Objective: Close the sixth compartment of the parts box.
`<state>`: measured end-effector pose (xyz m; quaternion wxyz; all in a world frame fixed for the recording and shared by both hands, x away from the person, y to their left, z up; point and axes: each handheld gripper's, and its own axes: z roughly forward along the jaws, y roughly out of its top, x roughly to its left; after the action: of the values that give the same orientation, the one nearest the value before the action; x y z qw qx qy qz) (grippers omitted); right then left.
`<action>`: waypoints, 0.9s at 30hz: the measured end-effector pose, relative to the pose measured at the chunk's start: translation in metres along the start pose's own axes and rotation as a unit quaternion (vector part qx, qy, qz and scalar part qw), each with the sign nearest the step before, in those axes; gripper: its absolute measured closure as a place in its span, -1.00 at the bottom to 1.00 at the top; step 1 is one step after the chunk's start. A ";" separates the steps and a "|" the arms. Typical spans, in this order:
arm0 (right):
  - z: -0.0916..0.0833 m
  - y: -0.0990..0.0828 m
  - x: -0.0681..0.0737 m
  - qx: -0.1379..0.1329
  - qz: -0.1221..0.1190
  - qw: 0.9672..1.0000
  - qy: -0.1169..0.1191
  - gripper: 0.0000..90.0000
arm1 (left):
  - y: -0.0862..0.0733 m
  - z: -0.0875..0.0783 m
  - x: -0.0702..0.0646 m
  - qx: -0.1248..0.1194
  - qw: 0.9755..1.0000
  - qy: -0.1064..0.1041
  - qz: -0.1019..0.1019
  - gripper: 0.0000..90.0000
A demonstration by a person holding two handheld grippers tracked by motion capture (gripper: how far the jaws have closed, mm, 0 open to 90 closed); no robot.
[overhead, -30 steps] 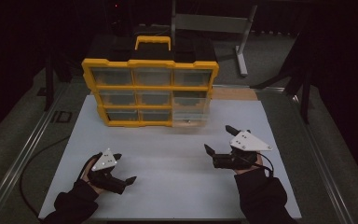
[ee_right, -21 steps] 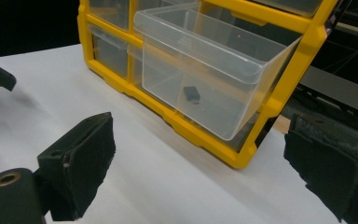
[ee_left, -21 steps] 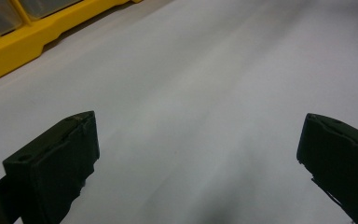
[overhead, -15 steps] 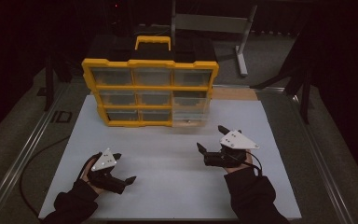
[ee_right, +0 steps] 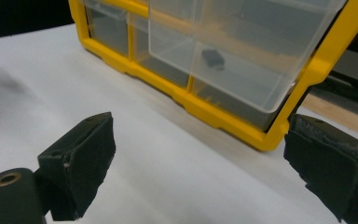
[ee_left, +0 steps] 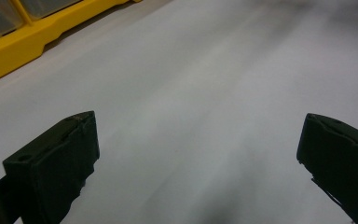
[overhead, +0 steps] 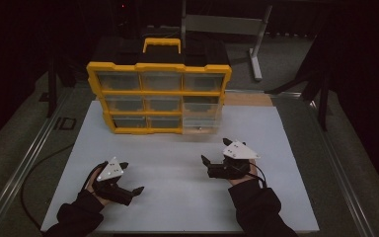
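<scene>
Your right tool (overhead: 216, 154) is the nearer one to the yellow organizer box (overhead: 158, 98). The box stands on the far half of the white worktop (overhead: 177, 197), leaning back against a black case (overhead: 128, 52), its clear drawers facing you. From your right tool it lies ahead and a little to your left. Its long side runs across the worktop, left to right.

In the right gripper view, the bottom-corner drawer (ee_right: 242, 56) sticks out from the frame, with a small dark part (ee_right: 213, 58) inside it. That drawer sits straight ahead between the jaws, near but not touching.

Both tools are wide open and hold nothing. Your left tool (overhead: 131, 178) rests low over bare worktop, well apart from the box, pointing toward the middle.

I judge that reaching forward with your right tool is the shortest way to that drawer.
</scene>
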<state>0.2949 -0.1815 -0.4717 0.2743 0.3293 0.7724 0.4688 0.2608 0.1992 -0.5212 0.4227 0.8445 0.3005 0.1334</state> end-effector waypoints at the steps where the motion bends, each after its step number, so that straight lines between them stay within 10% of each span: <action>1: 0.001 -0.001 0.001 0.003 -0.001 1.000 0.000 -0.81 | 0.000 0.000 0.000 0.000 1.000 0.000 -0.001 -0.99; 12: 0.013 -0.003 0.011 0.022 -0.004 1.000 0.006 -0.81 | 0.000 0.000 0.000 0.002 1.000 -0.001 0.000 -0.99; 27: 0.018 0.005 0.013 0.028 0.001 1.000 -0.001 -0.33 | -0.001 0.000 0.001 0.002 1.000 0.000 0.001 -0.99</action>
<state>0.3014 -0.1598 -0.4761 0.2655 0.3381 0.7845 0.4469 0.2610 0.2000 -0.5216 0.4207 0.8458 0.3001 0.1326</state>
